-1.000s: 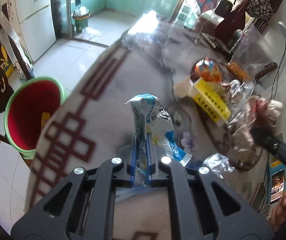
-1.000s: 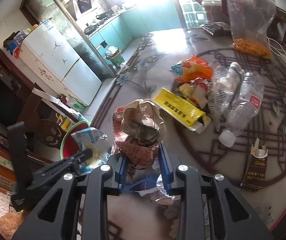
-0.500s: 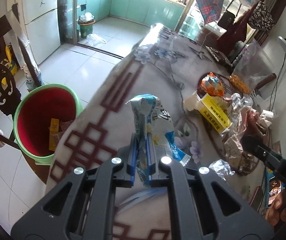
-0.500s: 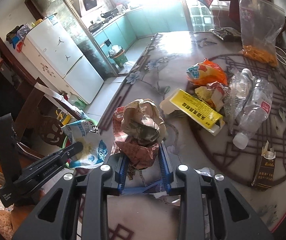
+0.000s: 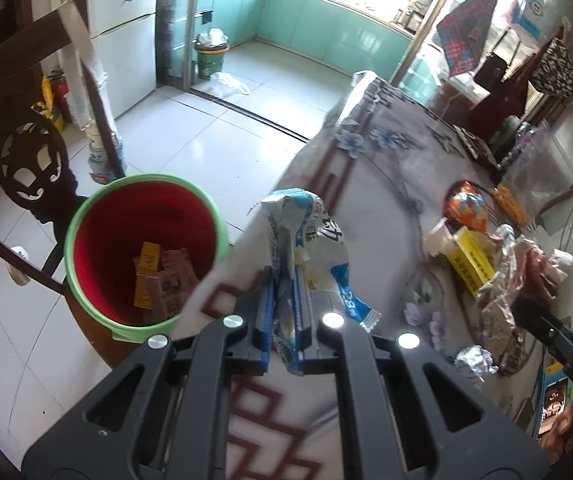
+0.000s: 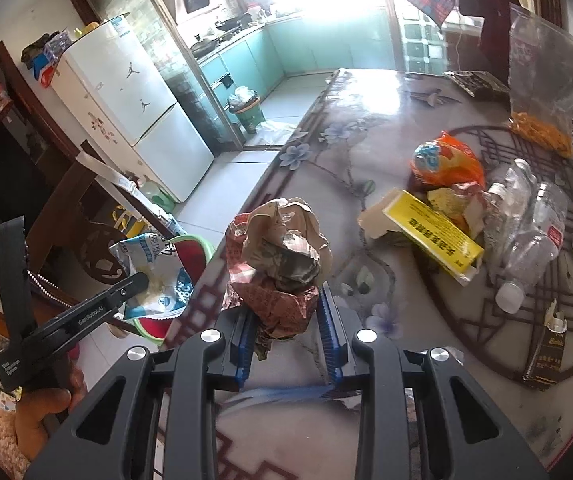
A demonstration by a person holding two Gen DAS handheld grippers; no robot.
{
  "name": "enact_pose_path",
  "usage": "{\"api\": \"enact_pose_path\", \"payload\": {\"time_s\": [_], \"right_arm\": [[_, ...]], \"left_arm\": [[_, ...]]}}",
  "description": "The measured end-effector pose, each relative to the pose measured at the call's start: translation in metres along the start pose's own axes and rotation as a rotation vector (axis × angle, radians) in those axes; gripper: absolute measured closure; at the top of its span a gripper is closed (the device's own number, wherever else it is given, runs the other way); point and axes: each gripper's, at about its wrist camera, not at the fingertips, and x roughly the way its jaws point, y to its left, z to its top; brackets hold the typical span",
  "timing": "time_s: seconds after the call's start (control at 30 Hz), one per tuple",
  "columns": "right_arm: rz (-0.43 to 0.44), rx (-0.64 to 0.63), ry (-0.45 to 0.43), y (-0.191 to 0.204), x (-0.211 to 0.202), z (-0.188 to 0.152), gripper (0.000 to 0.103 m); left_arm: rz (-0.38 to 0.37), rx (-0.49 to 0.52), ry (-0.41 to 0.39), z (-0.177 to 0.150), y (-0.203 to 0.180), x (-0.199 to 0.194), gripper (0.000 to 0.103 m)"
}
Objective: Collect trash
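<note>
Glossy floral tablecloth [image 6: 366, 152] by a tiled kitchen; left hand-held gripper [image 5: 284, 280] clamps a wrapper [image 5: 306, 236], right hand-held gripper [image 6: 286, 312] crumpled paper [image 6: 282, 256].

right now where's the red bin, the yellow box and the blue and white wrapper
red bin [image 5: 86, 216], left wrist view, on its green rim
yellow box [image 6: 432, 229], right wrist view, on its printed top face
blue and white wrapper [image 5: 326, 240], left wrist view, on its crumpled upper part

White fridge [image 6: 134, 120] by teal kitchen cabinets [image 5: 326, 36]; dark wooden chair [image 5: 26, 152]
</note>
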Motion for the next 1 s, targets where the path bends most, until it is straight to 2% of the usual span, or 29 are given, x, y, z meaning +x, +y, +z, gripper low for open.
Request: {"api": "enact_pose_path", "payload": {"time_s": [0.4, 1.0], "right_arm": [[0.025, -0.051, 0.016, 0.046, 0.029, 0.013, 0.075], [0.037, -0.125, 0.039, 0.099, 0.065, 0.025, 0.075]], "left_arm": [[0.035, -0.072, 0.026, 0.016, 0.055, 0.011, 0.095], [0.033, -0.144, 0.065, 0.026, 0.103, 0.030, 0.095]]}}
